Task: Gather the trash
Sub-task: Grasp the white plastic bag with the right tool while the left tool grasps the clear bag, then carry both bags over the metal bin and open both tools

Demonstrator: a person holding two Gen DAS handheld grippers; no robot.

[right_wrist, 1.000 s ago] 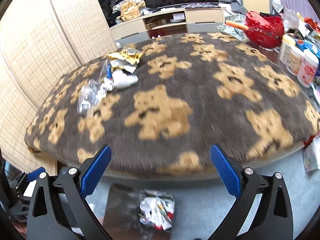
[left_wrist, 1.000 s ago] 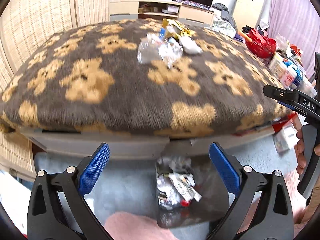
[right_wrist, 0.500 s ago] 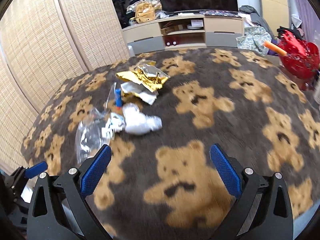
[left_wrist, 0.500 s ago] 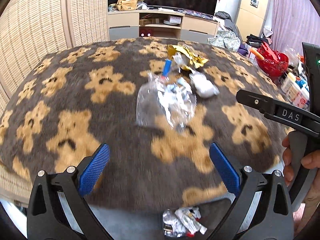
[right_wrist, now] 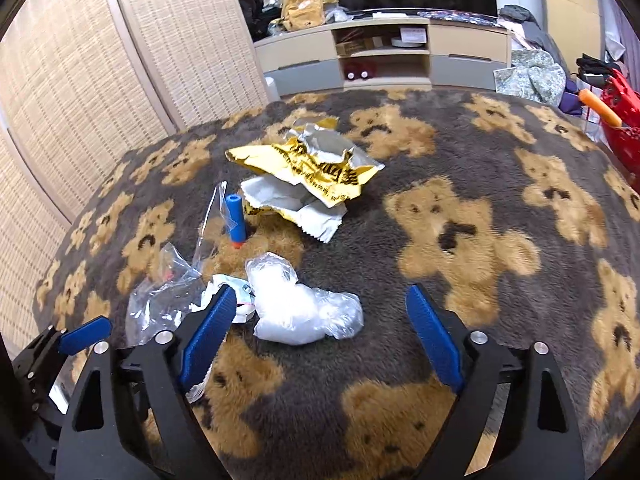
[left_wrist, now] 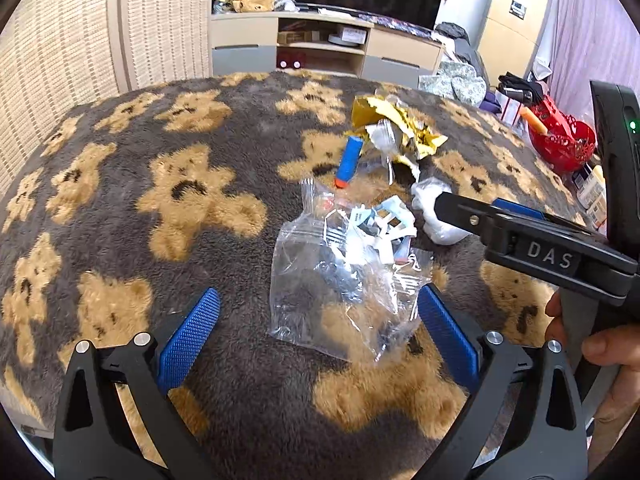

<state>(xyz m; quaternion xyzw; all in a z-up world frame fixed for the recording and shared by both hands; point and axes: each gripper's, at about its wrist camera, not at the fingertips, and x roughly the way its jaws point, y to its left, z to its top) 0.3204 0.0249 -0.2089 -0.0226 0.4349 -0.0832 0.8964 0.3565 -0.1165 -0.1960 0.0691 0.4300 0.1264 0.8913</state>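
My left gripper (left_wrist: 318,330) has its jaws spread wide with nothing pinched, the clear plastic bag (left_wrist: 344,280) lying between the blue pads but not touched by them as far as I can tell; my right gripper (right_wrist: 316,330) is narrowing its jaws at this moment, and the white crumpled wad (right_wrist: 300,304) sits in the gap, just beside the left pad, not yet squeezed. None of the trash here is picked up: it all lies on the bear-print blanket (right_wrist: 480,240). From my right view, the wad is at twelve o'clock just ahead of the jaws, the clear bag at about ten o'clock, the blue tube (right_wrist: 235,220) farther off at eleven, and the yellow-and-silver wrapper (right_wrist: 312,168) beyond it near twelve. In the left view my right gripper reaches in from three o'clock toward the wad (left_wrist: 434,216). I judge the collecting here as barely begun: the wad looks like my first catch, then bag, tube and wrapper remain. No bin shows in either view.
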